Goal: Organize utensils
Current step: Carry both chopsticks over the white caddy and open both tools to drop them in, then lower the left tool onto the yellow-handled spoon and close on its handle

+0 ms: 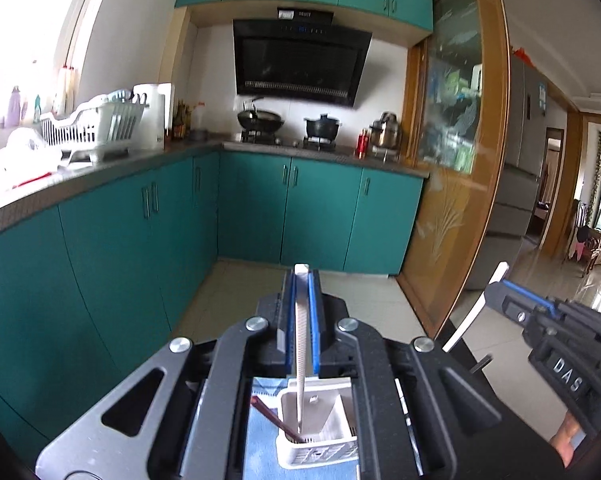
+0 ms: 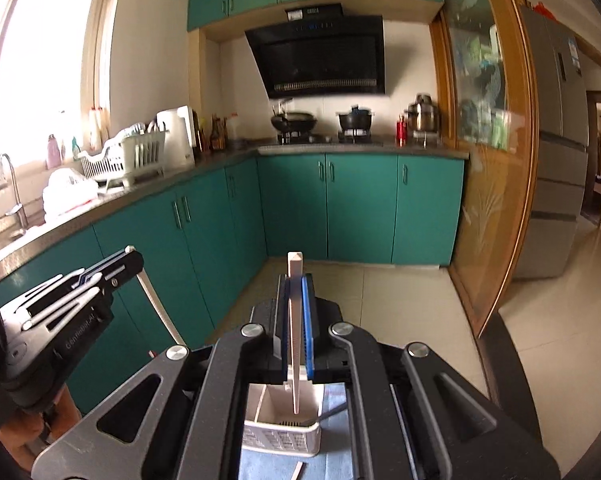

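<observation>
A: What do my grippers hold?

B: My left gripper (image 1: 303, 272) is clamped on a white ribbed strip (image 1: 300, 344); my right gripper (image 2: 296, 262) pinches a second white strip (image 2: 295, 332).

A: And the utensil holder?

B: The white caddy (image 1: 320, 432) sits below on a blue cloth (image 1: 260, 440), a reddish chopstick (image 1: 276, 420) leaning inside.

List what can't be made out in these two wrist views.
Left wrist: caddy sides, hidden behind the left tongs.
Right wrist: grey utensil head, sunk in the caddy; type unclear.
Left wrist: white stick lower end; touching the caddy or not, unclear.
Left wrist: dish rack contents, small and washed out by glare.
</observation>
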The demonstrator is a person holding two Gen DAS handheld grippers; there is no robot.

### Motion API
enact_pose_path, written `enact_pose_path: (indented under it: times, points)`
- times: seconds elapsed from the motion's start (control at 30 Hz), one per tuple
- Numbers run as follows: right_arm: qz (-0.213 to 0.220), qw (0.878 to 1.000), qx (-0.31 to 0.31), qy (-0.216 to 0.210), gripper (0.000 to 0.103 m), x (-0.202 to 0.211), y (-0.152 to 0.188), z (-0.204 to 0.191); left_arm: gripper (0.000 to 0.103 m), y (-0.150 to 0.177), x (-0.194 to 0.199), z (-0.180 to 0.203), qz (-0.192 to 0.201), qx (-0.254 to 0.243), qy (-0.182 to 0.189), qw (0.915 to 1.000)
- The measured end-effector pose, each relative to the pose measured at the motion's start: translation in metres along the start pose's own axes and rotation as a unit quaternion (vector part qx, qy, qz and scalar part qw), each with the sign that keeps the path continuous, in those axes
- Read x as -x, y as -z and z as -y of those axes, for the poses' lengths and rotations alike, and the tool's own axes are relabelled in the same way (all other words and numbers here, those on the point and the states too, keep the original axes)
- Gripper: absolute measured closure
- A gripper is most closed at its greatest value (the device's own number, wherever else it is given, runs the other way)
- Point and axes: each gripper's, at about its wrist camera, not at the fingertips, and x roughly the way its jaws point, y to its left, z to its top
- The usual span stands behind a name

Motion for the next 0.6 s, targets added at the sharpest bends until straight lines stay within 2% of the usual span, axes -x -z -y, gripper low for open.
enact_pose_path:
  times: [0.13, 0.3, 0.33, 0.37, 0.4, 0.47, 0.57, 0.6]
  points:
    - [-0.021, 1.0, -0.014, -0.006, 0.096, -0.012, 0.018, 0.008, 0.097, 0.013, -0.005, -0.003, -0.006, -0.002, -0.011, 0.9999]
    - [-0.036, 0.999, -0.022, -0.001, 0.096, -0.008, 0.031, 0.014, 0.096, 0.021, -0.004, -0.009, -0.012, 0.011, -0.022, 0.9996]
    - [-0.035, 0.999, -0.022, 0.001, 0.092, -0.005, 0.033, 0.016, 0.091, 0.022, -0.001, -0.012, -0.01, 0.014, -0.024, 0.9996]
    - [-0.032, 0.999, -0.021, 0.004, 0.084, -0.001, 0.034, 0.016, 0.083, 0.023, 0.003, -0.015, -0.006, 0.016, -0.025, 0.9995]
    - [-0.025, 0.999, -0.021, 0.007, 0.076, 0.006, 0.035, 0.017, 0.08, 0.024, 0.008, -0.017, -0.003, 0.018, -0.027, 0.9995]
    - [-0.012, 1.0, -0.021, 0.006, 0.07, 0.022, 0.038, 0.019, 0.071, 0.027, 0.018, -0.021, 0.004, 0.019, -0.029, 0.9994]
    - [0.0, 1.0, -0.023, 0.002, 0.069, 0.053, 0.045, 0.024, 0.059, 0.041, 0.043, -0.031, 0.006, 0.012, -0.029, 0.9995]
    - [0.002, 1.0, -0.023, -0.001, 0.068, 0.063, 0.048, 0.025, 0.058, 0.049, 0.054, -0.037, 0.007, 0.014, -0.033, 0.9993]
